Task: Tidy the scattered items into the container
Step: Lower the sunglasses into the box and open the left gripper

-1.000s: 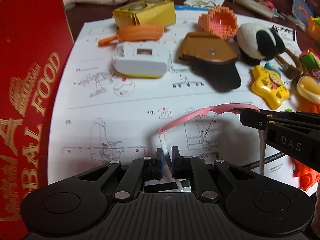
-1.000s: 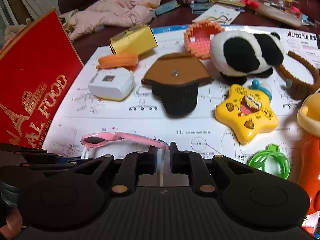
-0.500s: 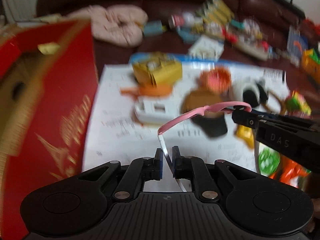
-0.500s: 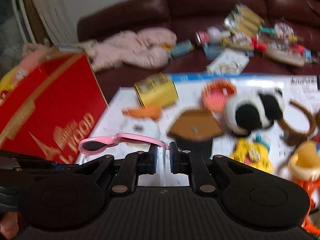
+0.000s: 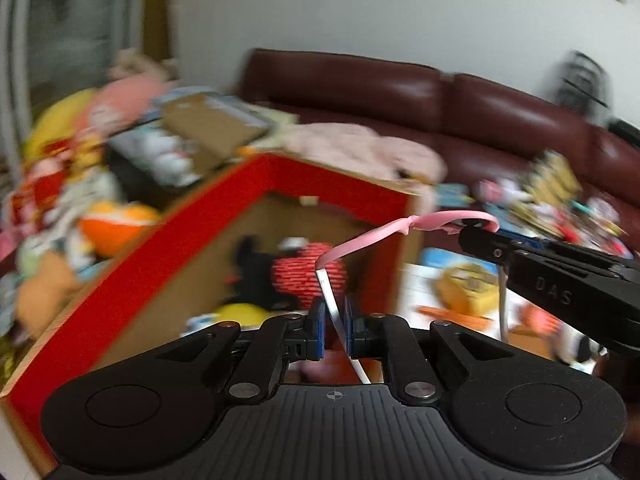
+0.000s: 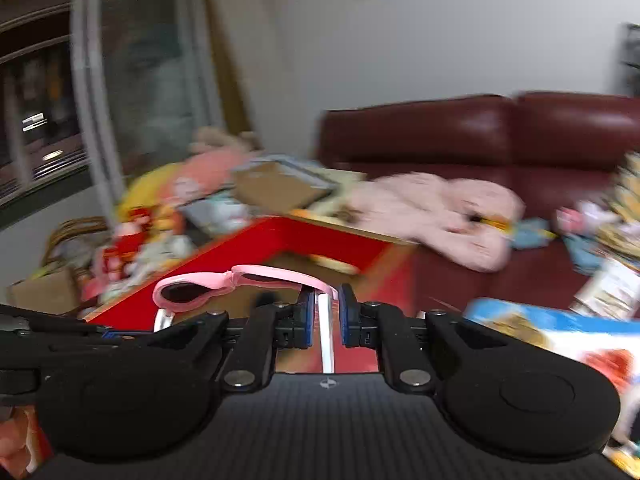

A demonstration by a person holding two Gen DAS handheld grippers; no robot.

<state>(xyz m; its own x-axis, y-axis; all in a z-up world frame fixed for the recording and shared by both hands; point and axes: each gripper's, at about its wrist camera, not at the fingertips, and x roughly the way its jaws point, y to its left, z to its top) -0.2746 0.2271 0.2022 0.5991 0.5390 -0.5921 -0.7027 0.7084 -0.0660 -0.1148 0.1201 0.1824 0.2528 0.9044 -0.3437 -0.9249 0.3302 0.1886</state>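
Pink sunglasses [image 5: 400, 228] hang in the air between my two grippers, over the near corner of the red cardboard box [image 5: 340, 176]. My left gripper [image 5: 333, 320] is shut on one white temple arm of the sunglasses. My right gripper [image 6: 324, 312] is shut on the other temple arm, and the pink frame with dark lenses [image 6: 192, 294] juts out to its left. In the left wrist view the right gripper's black body comes in from the right. The box stands open, with a black and red plush toy [image 5: 304, 276] inside. Both views are motion-blurred.
A maroon leather sofa [image 5: 440, 100] runs behind, with a pink garment [image 5: 360, 148] on it beside the box. Plush toys and cardboard are piled to the left [image 5: 100, 128]. To the right, the white sheet [image 5: 416, 292] carries a yellow box [image 5: 468, 284] and other toys.
Both grippers have risen with the sunglasses and swung left, from low over the white sheet to above the open red box. The grip on both temple arms looks unchanged.
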